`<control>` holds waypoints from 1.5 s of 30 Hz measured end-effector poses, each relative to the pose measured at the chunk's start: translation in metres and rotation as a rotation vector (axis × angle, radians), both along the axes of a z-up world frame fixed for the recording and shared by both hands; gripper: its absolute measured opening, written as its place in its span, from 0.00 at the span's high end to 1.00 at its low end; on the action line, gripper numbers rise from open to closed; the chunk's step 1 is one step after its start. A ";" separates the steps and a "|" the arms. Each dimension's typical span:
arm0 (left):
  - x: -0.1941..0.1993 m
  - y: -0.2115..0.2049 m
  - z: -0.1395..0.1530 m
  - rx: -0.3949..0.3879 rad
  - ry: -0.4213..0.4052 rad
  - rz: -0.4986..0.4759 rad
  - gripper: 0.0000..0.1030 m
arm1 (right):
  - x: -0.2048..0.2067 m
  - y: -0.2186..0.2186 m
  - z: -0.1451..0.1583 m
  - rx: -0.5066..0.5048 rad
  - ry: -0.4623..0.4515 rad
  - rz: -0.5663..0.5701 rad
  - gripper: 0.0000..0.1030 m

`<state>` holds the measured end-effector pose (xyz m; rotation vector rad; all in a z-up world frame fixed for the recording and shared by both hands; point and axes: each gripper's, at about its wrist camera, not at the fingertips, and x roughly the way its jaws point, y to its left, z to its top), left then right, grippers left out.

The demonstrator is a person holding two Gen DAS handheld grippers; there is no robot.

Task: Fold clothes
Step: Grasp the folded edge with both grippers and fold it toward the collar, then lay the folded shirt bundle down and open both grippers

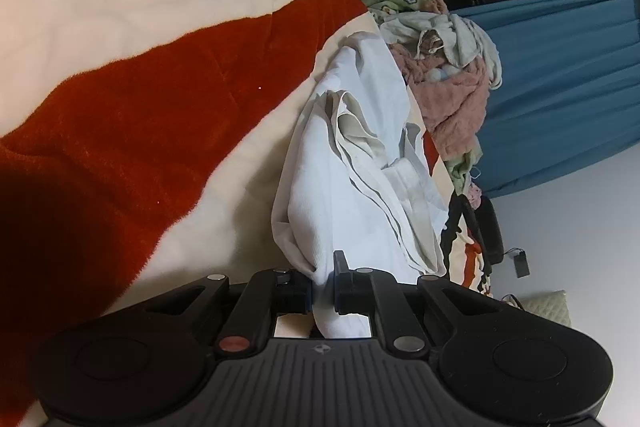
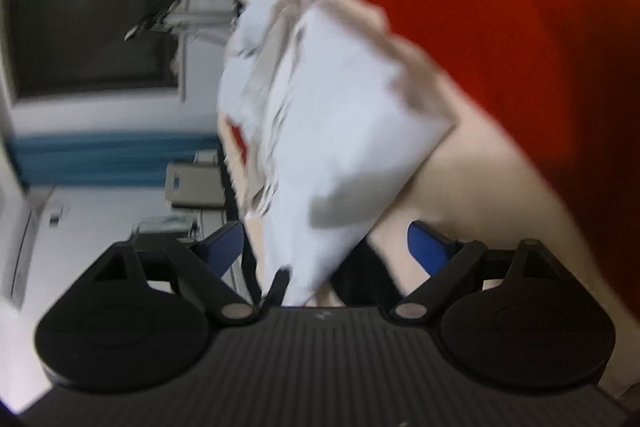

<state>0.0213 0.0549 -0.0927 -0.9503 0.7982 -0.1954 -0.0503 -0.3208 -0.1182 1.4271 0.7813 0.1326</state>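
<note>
- Gripping white garment [image 1: 340, 187], left gripper [image 1: 322, 285] is clamped on its bunched corner at 6 o'clock.
- Right gripper [image 2: 326, 247] gapes wide; garment hangs between its fingers, over blanket [image 1: 140, 115].
- Advise a firm edge pinch before spreading.

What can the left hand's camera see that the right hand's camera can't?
Only the left wrist view shows the left gripper pinching a corner of the white garment, a sharp pile of clothes with a pink towel, and a black box on the floor.

Only the right wrist view, which is blurred, shows the right gripper with its jaws apart, and a dark window.

Both show the white garment, the red and cream blanket and the blue curtain.
</note>
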 end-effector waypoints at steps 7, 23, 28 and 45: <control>-0.002 0.002 0.007 -0.068 -0.112 -0.010 0.91 | 0.003 -0.013 -0.001 -0.144 0.030 -0.102 0.75; -0.137 0.005 0.093 0.023 -0.481 -0.037 0.93 | -0.111 0.021 0.114 -0.516 -0.488 -0.090 0.89; -0.219 0.005 0.106 0.063 -0.527 -0.030 0.93 | -0.184 0.032 0.122 -0.578 -0.553 -0.132 0.89; -0.075 -0.017 0.154 0.119 -0.303 0.044 0.92 | -0.042 0.029 0.159 -0.578 -0.448 -0.165 0.89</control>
